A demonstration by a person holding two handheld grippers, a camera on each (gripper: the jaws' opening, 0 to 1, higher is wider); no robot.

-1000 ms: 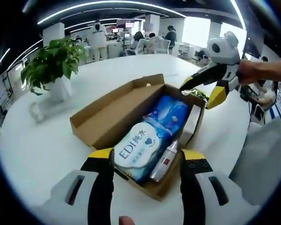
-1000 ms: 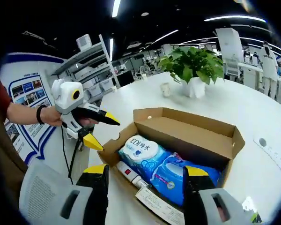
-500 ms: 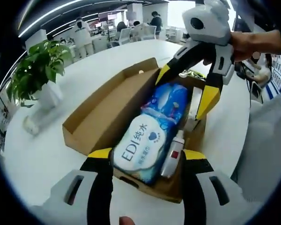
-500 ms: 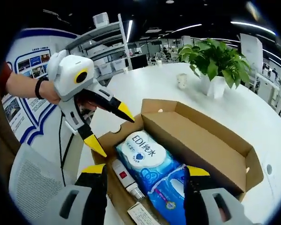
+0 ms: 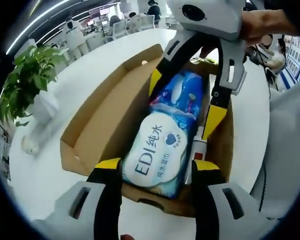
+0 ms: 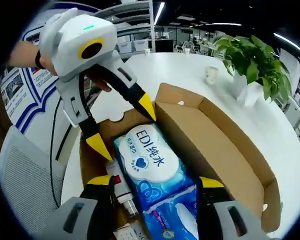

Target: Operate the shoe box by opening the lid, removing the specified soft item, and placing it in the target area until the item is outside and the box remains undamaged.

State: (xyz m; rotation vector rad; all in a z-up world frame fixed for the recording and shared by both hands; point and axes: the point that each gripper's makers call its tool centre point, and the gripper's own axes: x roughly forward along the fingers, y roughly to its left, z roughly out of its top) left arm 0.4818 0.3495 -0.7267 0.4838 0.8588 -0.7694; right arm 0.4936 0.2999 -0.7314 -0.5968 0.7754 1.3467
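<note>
Shoe box [image 5: 97,127] sits open on the white table [image 5: 45,190], holding two wipe packs [image 5: 157,155] and one spray bottle [image 5: 196,150]. Left gripper [image 5: 157,172] and right gripper [image 6: 155,187] both hover over it, jaws spread, grasping nothing.

Both grippers hang over the box [image 5: 90,130], fingers spread wide. The right gripper [image 5: 182,100] points down at its far end, the left gripper [image 6: 122,122] at its near end.
</note>
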